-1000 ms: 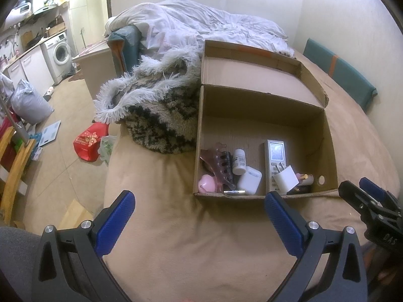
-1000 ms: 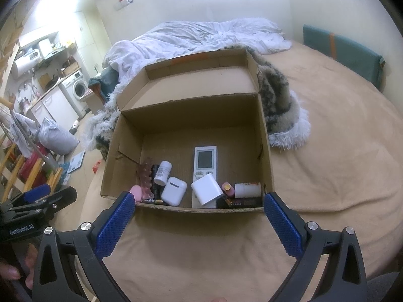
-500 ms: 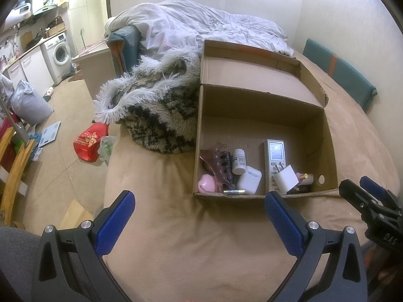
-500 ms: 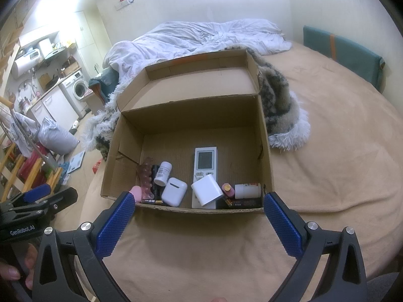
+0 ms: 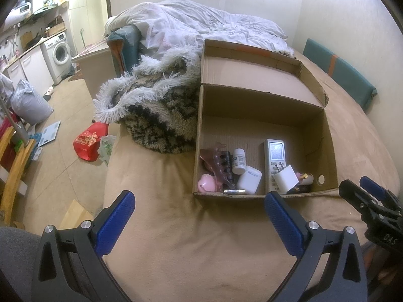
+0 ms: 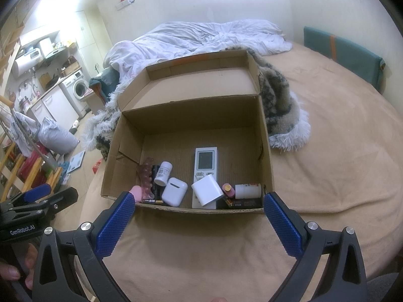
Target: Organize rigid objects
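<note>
An open cardboard box (image 5: 330, 136) (image 6: 265, 130) stands on the tan bed. Along its near wall lie a white remote (image 5: 274, 153) (image 6: 205, 162), a white charger plug (image 5: 286, 177) (image 6: 207, 190), a white earbud case (image 5: 248, 179) (image 6: 174, 191), a small white bottle (image 5: 238, 159) (image 6: 163, 172), a pink hair claw (image 5: 217, 163), a pink round thing (image 5: 206, 182), batteries (image 6: 153, 201) and a white tube (image 6: 248, 190). My left gripper (image 5: 199, 202) is open and empty before the box. My right gripper (image 6: 199, 202) is open and empty, just short of the box's near wall.
A shaggy patterned blanket (image 5: 156, 105) (image 6: 279, 105) lies behind and beside the box, a white duvet (image 5: 206, 25) further back. A teal cushion (image 5: 340, 73) lines the wall. The bed's left edge drops to a floor with a red bag (image 5: 88, 141).
</note>
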`<state>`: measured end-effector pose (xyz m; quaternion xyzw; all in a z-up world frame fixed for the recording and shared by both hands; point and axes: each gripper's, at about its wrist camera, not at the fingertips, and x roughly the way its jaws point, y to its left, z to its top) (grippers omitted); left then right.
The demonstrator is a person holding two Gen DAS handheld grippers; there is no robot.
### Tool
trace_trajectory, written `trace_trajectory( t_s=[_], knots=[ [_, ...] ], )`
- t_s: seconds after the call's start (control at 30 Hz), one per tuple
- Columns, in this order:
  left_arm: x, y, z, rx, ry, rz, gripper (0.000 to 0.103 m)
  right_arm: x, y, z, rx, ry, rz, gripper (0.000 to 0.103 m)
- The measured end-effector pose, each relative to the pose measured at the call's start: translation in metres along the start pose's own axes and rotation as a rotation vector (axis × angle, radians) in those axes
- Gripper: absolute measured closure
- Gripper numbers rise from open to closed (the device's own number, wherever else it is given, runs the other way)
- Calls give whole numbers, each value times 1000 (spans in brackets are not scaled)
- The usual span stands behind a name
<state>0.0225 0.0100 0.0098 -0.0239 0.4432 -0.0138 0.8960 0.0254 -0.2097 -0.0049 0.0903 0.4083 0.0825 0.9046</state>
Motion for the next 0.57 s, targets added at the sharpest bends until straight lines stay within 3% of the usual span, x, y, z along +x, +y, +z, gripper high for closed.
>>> trace_trajectory(
  t_s=[0.57],
  knots=[
    [1,3,-3,8,10,-7,0,0,0,0,-3,-1,1,0]
  ],
)
